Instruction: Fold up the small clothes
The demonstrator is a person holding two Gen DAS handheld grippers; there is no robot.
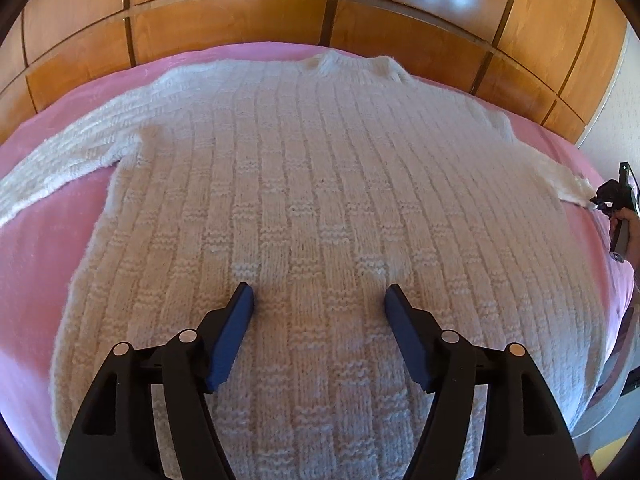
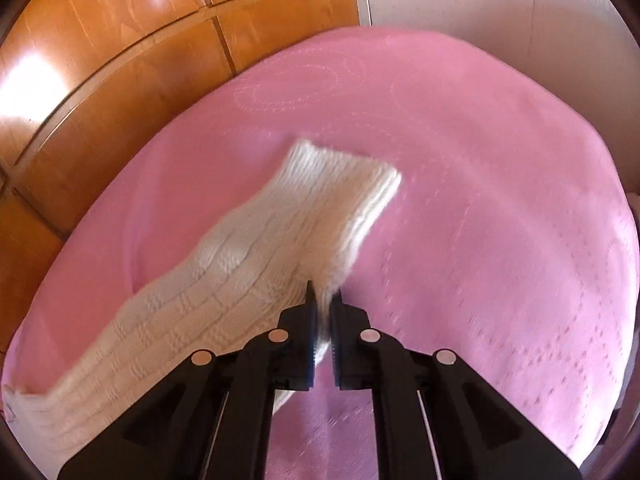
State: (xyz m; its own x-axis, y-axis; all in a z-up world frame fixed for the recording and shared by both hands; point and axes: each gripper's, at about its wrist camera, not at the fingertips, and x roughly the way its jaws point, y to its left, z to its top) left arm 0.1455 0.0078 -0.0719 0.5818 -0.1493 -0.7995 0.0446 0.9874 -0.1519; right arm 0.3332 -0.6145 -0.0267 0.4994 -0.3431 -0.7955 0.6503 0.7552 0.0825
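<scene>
Sweater (image 1: 320, 184) sleeve (image 2: 280, 240) pinched near bedspread (image 2: 480, 200) edge.

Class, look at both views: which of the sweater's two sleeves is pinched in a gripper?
The sleeve on the right side of the sweater: the right gripper is shut on it near the cuff. The other sleeve lies free on the pink bedspread.

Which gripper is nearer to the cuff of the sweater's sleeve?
Right. The right gripper is shut on the sleeve just behind its cuff; the left gripper is open over the sweater's body.
</scene>
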